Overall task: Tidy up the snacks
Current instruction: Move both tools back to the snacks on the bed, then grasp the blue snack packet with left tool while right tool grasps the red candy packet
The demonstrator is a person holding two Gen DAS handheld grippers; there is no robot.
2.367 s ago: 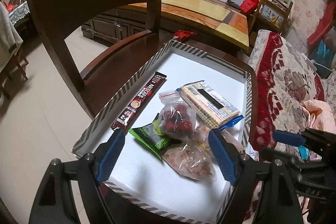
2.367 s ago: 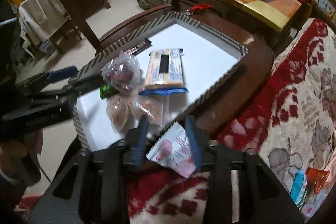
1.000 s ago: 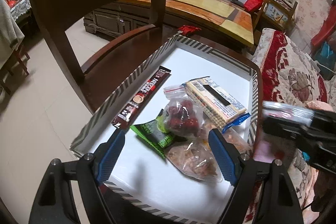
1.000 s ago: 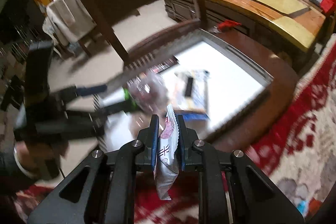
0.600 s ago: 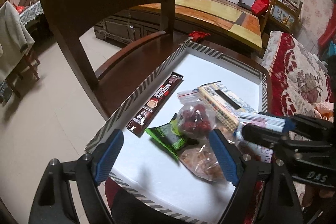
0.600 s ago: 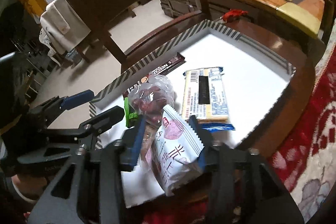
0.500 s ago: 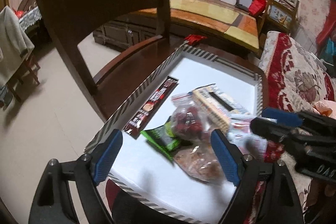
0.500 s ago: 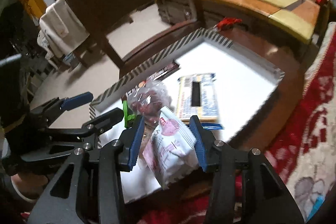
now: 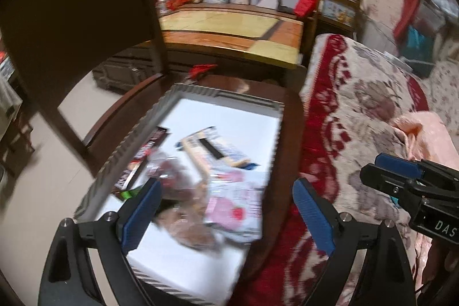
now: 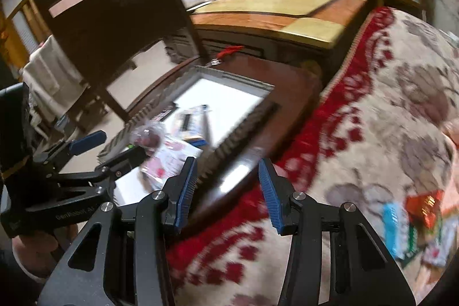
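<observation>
1. White-floored tray [image 9: 223,116] with a striped rim sits on a dark wooden chair seat [image 9: 120,111].
2. It holds a pink-and-white snack packet [image 9: 235,202], a bag of red fruit [image 9: 175,177], a yellow-and-blue cracker pack [image 9: 212,151], a dark coffee stick [image 9: 143,154] and a clear bag of brown pieces [image 9: 192,228].
3. Left gripper [image 9: 226,214] hangs over the pile, its jaws spread wide, having just been opening, gripping nothing.
4. Right gripper [image 10: 226,191], jaws apart and empty after just opening, sits beside the tray's edge above the red patterned blanket [image 10: 373,111].

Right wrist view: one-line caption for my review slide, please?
Open right hand-held gripper beside the snack tray, pink-and-white packet lying inside.
</observation>
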